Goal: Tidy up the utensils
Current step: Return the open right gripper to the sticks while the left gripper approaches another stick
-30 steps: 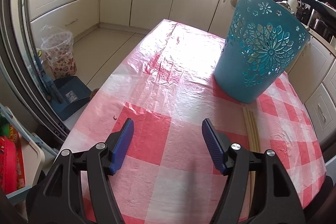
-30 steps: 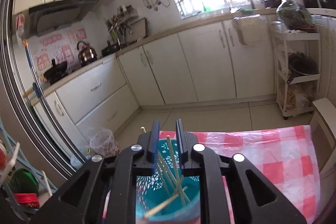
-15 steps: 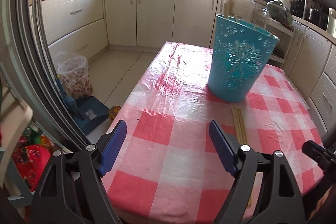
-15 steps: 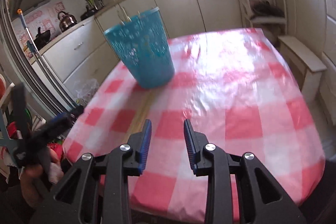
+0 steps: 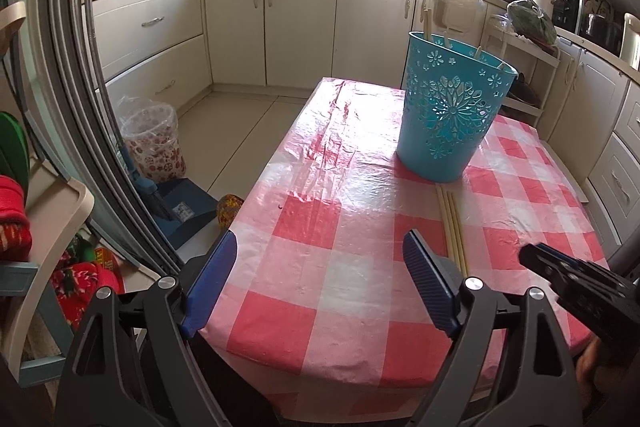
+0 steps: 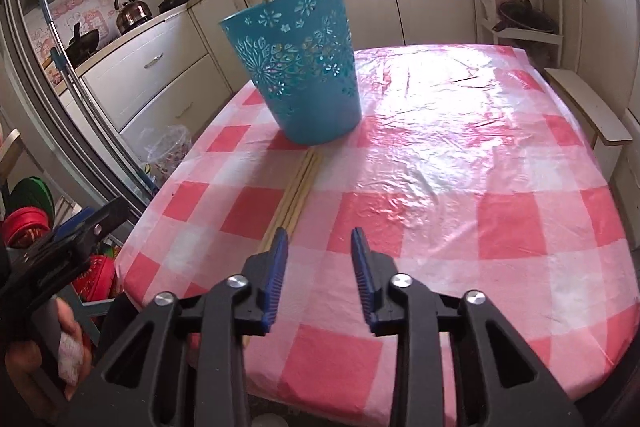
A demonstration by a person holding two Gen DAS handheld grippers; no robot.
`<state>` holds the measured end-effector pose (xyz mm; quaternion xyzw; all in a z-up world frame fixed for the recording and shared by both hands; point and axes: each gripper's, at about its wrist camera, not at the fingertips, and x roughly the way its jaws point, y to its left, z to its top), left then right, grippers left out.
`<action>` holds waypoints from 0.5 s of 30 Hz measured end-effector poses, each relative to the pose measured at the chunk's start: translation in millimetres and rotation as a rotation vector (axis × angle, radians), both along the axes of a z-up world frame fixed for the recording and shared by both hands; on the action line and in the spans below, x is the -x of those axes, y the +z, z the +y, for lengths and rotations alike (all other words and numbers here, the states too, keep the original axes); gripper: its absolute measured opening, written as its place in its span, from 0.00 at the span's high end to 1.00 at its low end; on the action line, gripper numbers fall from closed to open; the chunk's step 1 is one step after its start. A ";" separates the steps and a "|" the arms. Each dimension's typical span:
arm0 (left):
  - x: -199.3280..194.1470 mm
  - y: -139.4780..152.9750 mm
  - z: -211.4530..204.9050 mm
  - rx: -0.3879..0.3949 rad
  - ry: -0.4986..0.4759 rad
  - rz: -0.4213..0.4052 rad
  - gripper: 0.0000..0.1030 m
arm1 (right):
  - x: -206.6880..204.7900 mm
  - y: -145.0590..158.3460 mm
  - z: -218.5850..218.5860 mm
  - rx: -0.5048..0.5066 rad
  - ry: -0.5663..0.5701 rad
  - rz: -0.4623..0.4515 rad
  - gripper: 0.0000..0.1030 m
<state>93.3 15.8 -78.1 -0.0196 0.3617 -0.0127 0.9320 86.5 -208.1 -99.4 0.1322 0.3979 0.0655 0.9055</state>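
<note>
Ahead of my right claw (image 6: 319, 269), whose jaws are closing on nothing, the red-and-white checked plastic cloth on the worktop (image 6: 460, 155) lies bare across the whole right half of the frame, so there is free passage there. The one tall obstacle is the turquoise plastic bin with cut-out flowers (image 6: 302, 67), upright at upper centre left. Pale wooden chopsticks (image 6: 298, 187) lie flat from its base down to just beside my left pad. My left claw (image 5: 320, 287), jaws opening and empty, hangs over the near worktop edge; the cloth before it is bare up to the bin at upper right.
</note>
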 end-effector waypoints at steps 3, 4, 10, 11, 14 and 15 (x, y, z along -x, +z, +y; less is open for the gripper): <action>0.0 -3.1 5.8 0.006 0.010 0.013 0.21 | -21.7 -9.0 7.8 -0.010 -0.009 0.029 0.77; -0.3 -4.2 8.0 0.007 0.014 0.016 0.21 | -28.1 -11.0 10.3 -0.015 -0.008 0.037 0.78; -6.1 -12.8 11.3 0.012 0.024 0.042 0.21 | -51.8 -17.1 25.9 0.040 0.004 0.065 0.78; -7.4 -13.8 11.1 0.013 0.022 0.046 0.21 | -54.8 -19.4 26.5 0.044 0.003 0.077 0.79; -11.4 -17.6 7.3 0.009 0.012 0.055 0.21 | -60.6 -26.7 27.9 0.068 0.003 0.108 0.82; -12.6 -18.9 5.7 0.008 0.007 0.059 0.21 | -61.7 -29.7 27.7 0.073 0.005 0.118 0.84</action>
